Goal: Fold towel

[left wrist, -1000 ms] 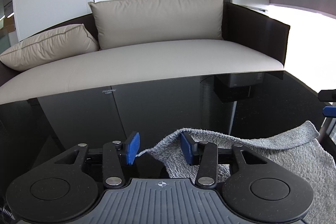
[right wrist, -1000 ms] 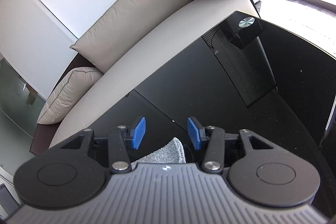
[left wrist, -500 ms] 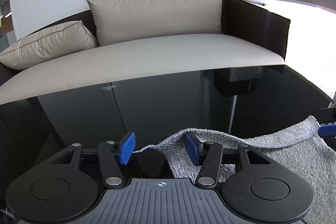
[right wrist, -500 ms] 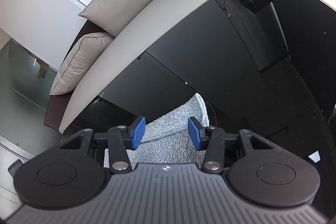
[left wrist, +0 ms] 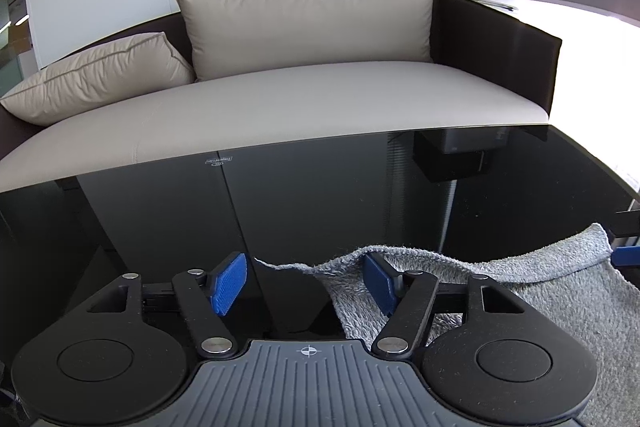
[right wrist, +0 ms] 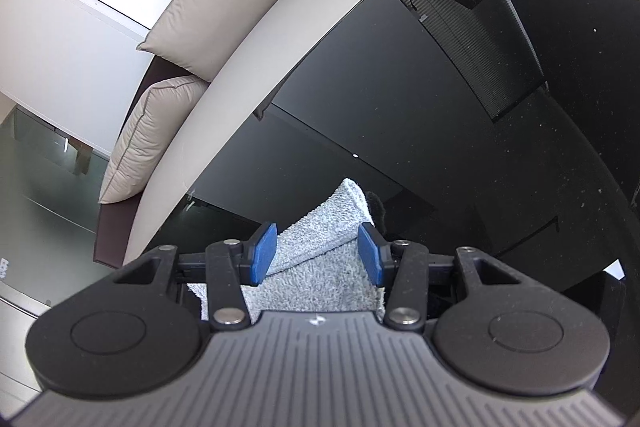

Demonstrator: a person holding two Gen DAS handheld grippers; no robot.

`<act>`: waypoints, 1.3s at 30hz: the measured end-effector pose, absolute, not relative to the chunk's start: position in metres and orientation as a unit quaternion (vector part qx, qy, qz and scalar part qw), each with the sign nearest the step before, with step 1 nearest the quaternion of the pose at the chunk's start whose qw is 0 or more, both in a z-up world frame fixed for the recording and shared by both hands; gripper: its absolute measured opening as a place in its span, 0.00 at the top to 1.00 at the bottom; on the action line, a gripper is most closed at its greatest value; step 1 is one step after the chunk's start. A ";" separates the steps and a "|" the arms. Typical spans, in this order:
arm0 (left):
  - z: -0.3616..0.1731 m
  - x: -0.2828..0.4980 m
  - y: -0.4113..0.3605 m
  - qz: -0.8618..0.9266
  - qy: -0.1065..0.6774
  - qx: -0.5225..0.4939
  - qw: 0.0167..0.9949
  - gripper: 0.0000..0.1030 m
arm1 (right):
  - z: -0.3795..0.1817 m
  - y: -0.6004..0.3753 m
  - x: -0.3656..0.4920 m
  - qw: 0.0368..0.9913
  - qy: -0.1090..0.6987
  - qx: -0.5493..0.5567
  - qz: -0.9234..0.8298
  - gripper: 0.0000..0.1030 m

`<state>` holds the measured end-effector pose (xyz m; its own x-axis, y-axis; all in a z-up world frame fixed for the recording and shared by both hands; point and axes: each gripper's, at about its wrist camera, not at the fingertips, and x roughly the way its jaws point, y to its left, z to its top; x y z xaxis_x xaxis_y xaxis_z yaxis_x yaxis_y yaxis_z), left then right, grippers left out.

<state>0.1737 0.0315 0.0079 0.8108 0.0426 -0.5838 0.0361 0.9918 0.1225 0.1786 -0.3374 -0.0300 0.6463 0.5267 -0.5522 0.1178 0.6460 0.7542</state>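
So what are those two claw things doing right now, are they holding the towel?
Left gripper: jaws opening, towel corner between them, not pinched.
Right gripper: open, towel lies between the pads, not gripped.

The towel (left wrist: 540, 299) lies on the table (left wrist: 320, 207) at the 4 o'clock area of the left wrist view. The sofa (left wrist: 280, 99) stands behind the table at 12 o'clock. Two cushions (left wrist: 308, 23) rest on it.

Towel: grey looped terry cloth towel (left wrist: 560, 299), fuzzy and matt.
Desk: black glass desk (left wrist: 320, 207), glossy, mirror-smooth.
Sofa: beige leather-look sofa (left wrist: 280, 99), smooth with a soft sheen.
Gripper: left gripper (left wrist: 306, 277), matt black plastic, ribbed blue pads.
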 end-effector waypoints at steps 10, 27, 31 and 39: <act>0.008 0.166 0.016 -0.011 0.309 0.093 0.947 0.36 | -0.034 -0.317 0.188 0.794 0.418 0.412 0.159 0.54; -0.006 0.165 0.032 -0.018 0.326 0.070 0.943 0.35 | -0.030 -0.295 0.219 0.797 0.390 0.432 0.162 0.54; -0.004 0.165 0.035 -0.018 0.325 0.068 0.943 0.34 | -0.031 -0.282 0.218 0.782 0.414 0.430 0.182 0.54; -0.002 0.164 0.036 -0.021 0.326 0.061 0.943 0.33 | -0.032 -0.264 0.218 0.766 0.451 0.426 0.170 0.50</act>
<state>0.1641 0.0365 -0.0016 0.7865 0.0011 -0.6175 0.0785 0.9917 0.1018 0.2176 -0.2644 -0.0317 0.5361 0.6444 -0.5454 0.1225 0.5798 0.8055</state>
